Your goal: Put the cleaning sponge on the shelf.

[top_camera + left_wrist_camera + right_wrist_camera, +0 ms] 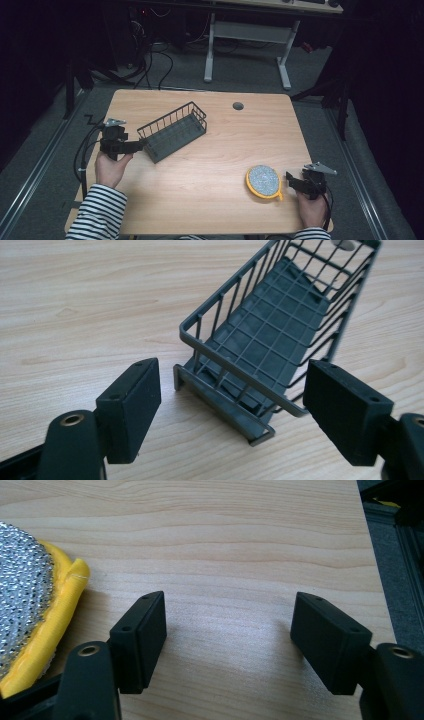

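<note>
At the left of the high view, the left hand-held gripper [134, 146] points toward the near end of a dark grey wire basket [172, 131], which sits tilted across the upper left part of the wooden desk [220, 150]. In the left gripper view its jaws stand spread wide, one at the lower left and one at the lower right of the frame, with the short end of the wire basket [270, 335] between and just beyond them; the pads do not press on it. At the lower right of the high view, the right hand-held gripper [292, 181] rests just beside a round scouring pad [263, 181] with a silver face and yellow rim. In the right gripper view its jaws are also spread apart over bare wood, and the scouring pad [30, 605] lies at the left edge, outside the left jaw.
</note>
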Demonstrator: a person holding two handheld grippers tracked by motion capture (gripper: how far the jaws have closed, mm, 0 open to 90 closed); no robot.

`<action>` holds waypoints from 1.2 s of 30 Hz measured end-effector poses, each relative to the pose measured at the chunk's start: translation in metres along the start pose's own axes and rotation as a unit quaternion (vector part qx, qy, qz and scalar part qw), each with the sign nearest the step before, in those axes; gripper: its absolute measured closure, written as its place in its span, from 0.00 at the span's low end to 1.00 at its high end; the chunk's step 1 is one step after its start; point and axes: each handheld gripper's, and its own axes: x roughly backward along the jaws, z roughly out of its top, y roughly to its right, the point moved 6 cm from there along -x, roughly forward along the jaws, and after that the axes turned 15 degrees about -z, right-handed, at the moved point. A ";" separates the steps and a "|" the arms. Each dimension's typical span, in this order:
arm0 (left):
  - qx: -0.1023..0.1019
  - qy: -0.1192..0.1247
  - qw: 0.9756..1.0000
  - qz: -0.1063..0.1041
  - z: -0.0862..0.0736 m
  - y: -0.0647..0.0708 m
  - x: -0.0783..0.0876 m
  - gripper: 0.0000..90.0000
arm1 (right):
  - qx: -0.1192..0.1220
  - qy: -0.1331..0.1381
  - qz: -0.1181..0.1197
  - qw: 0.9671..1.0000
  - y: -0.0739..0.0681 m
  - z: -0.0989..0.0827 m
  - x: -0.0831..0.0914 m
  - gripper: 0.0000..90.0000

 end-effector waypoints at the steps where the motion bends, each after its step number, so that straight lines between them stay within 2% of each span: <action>1: 0.002 -0.005 1.000 0.003 -0.001 -0.002 -0.003 0.26 | -0.001 -0.001 -0.001 1.000 0.000 0.000 0.000 0.34; 10: 0.006 -0.009 1.000 0.006 0.000 -0.005 -0.017 0.28 | 0.001 0.000 -0.003 1.000 0.001 0.000 0.000 0.33; 15: 0.012 0.000 1.000 0.005 0.002 -0.007 -0.020 0.32 | -0.001 -0.001 -0.003 1.000 0.001 0.000 0.000 0.33; 20: 0.011 -0.005 1.000 0.007 0.001 -0.009 -0.023 0.35 | -0.001 -0.001 -0.003 1.000 0.001 0.000 0.000 0.33; 24: 0.013 -0.004 1.000 0.004 0.001 -0.008 -0.026 0.36 | 0.000 -0.001 -0.003 1.000 0.001 0.000 0.000 0.33; 34: 0.005 -0.009 1.000 0.010 0.000 -0.005 -0.034 0.43 | -0.001 -0.001 -0.003 1.000 0.001 0.000 0.000 0.33; 36: 0.008 -0.012 1.000 0.004 -0.001 -0.005 -0.036 0.44 | -0.001 -0.001 -0.003 1.000 0.001 0.000 0.000 0.33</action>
